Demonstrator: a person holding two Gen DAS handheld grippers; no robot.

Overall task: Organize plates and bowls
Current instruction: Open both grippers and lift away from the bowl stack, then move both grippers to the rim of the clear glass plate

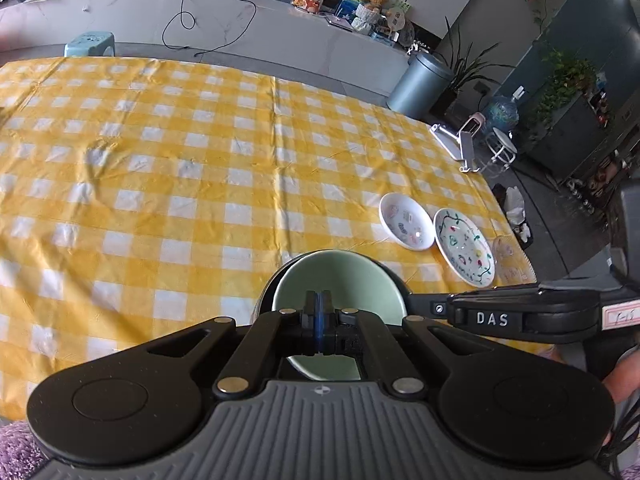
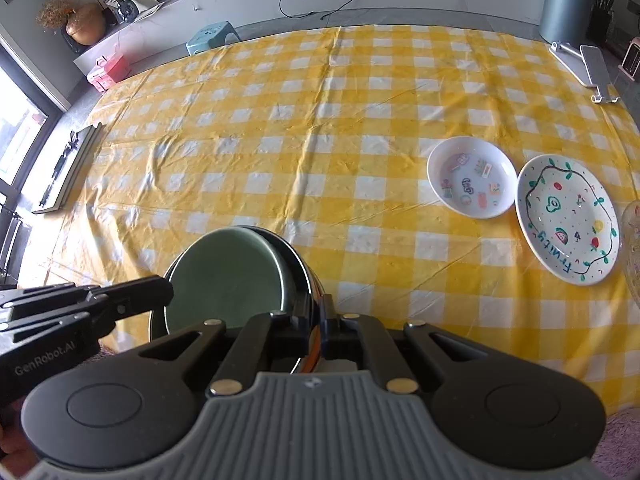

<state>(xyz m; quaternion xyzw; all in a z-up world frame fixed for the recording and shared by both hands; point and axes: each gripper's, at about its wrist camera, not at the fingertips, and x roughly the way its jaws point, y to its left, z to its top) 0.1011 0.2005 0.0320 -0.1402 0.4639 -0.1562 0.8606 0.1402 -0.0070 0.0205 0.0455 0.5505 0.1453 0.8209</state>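
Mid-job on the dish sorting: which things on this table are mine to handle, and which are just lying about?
Part of the job:
- green bowl, nested in the dark bowl
- white sticker-print dish
- white fruit-painted plate
- clear glass dish at the edge

Just lying about:
- phone stand
- framed board
- checked tablecloth

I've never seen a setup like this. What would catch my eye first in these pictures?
Probably the bright yellow-and-white checked tablecloth that covers the whole table. At its near edge a pale green bowl sits inside a dark glossy bowl, with two black hand-held grippers closed on their rims. Off to the right lie a small white dish with stickers and a white plate painted with fruit, side by side.
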